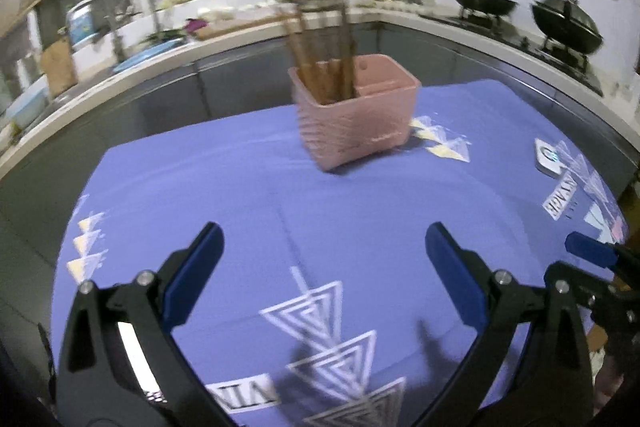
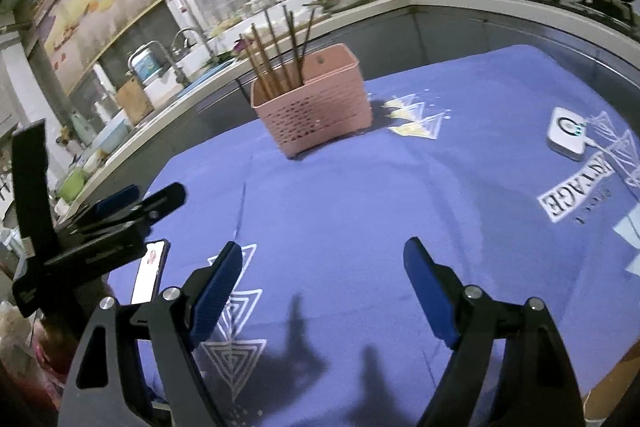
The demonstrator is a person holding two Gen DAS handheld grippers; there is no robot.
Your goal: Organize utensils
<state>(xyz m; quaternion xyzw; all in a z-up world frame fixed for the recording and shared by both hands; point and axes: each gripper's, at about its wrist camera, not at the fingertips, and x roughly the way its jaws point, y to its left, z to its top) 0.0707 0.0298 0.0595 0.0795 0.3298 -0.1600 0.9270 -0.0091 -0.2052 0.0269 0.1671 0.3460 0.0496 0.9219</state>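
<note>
A pink slotted utensil holder (image 1: 356,115) stands upright on the blue patterned tablecloth (image 1: 240,195), far from both grippers; it also shows in the right wrist view (image 2: 316,107). Several brown chopsticks (image 1: 320,55) stand in its left compartment, also seen in the right wrist view (image 2: 280,51). My left gripper (image 1: 324,243) is open and empty above the cloth. My right gripper (image 2: 324,263) is open and empty too, and its blue tip (image 1: 588,251) shows at the right edge of the left wrist view. The left gripper (image 2: 132,203) shows at the left of the right wrist view.
A small white device (image 2: 568,139) with a cable lies on the cloth at the right; it also shows in the left wrist view (image 1: 548,157). A phone (image 2: 150,271) lies at the left edge. A kitchen counter (image 1: 460,23) with sink, bottles and woks runs behind the table.
</note>
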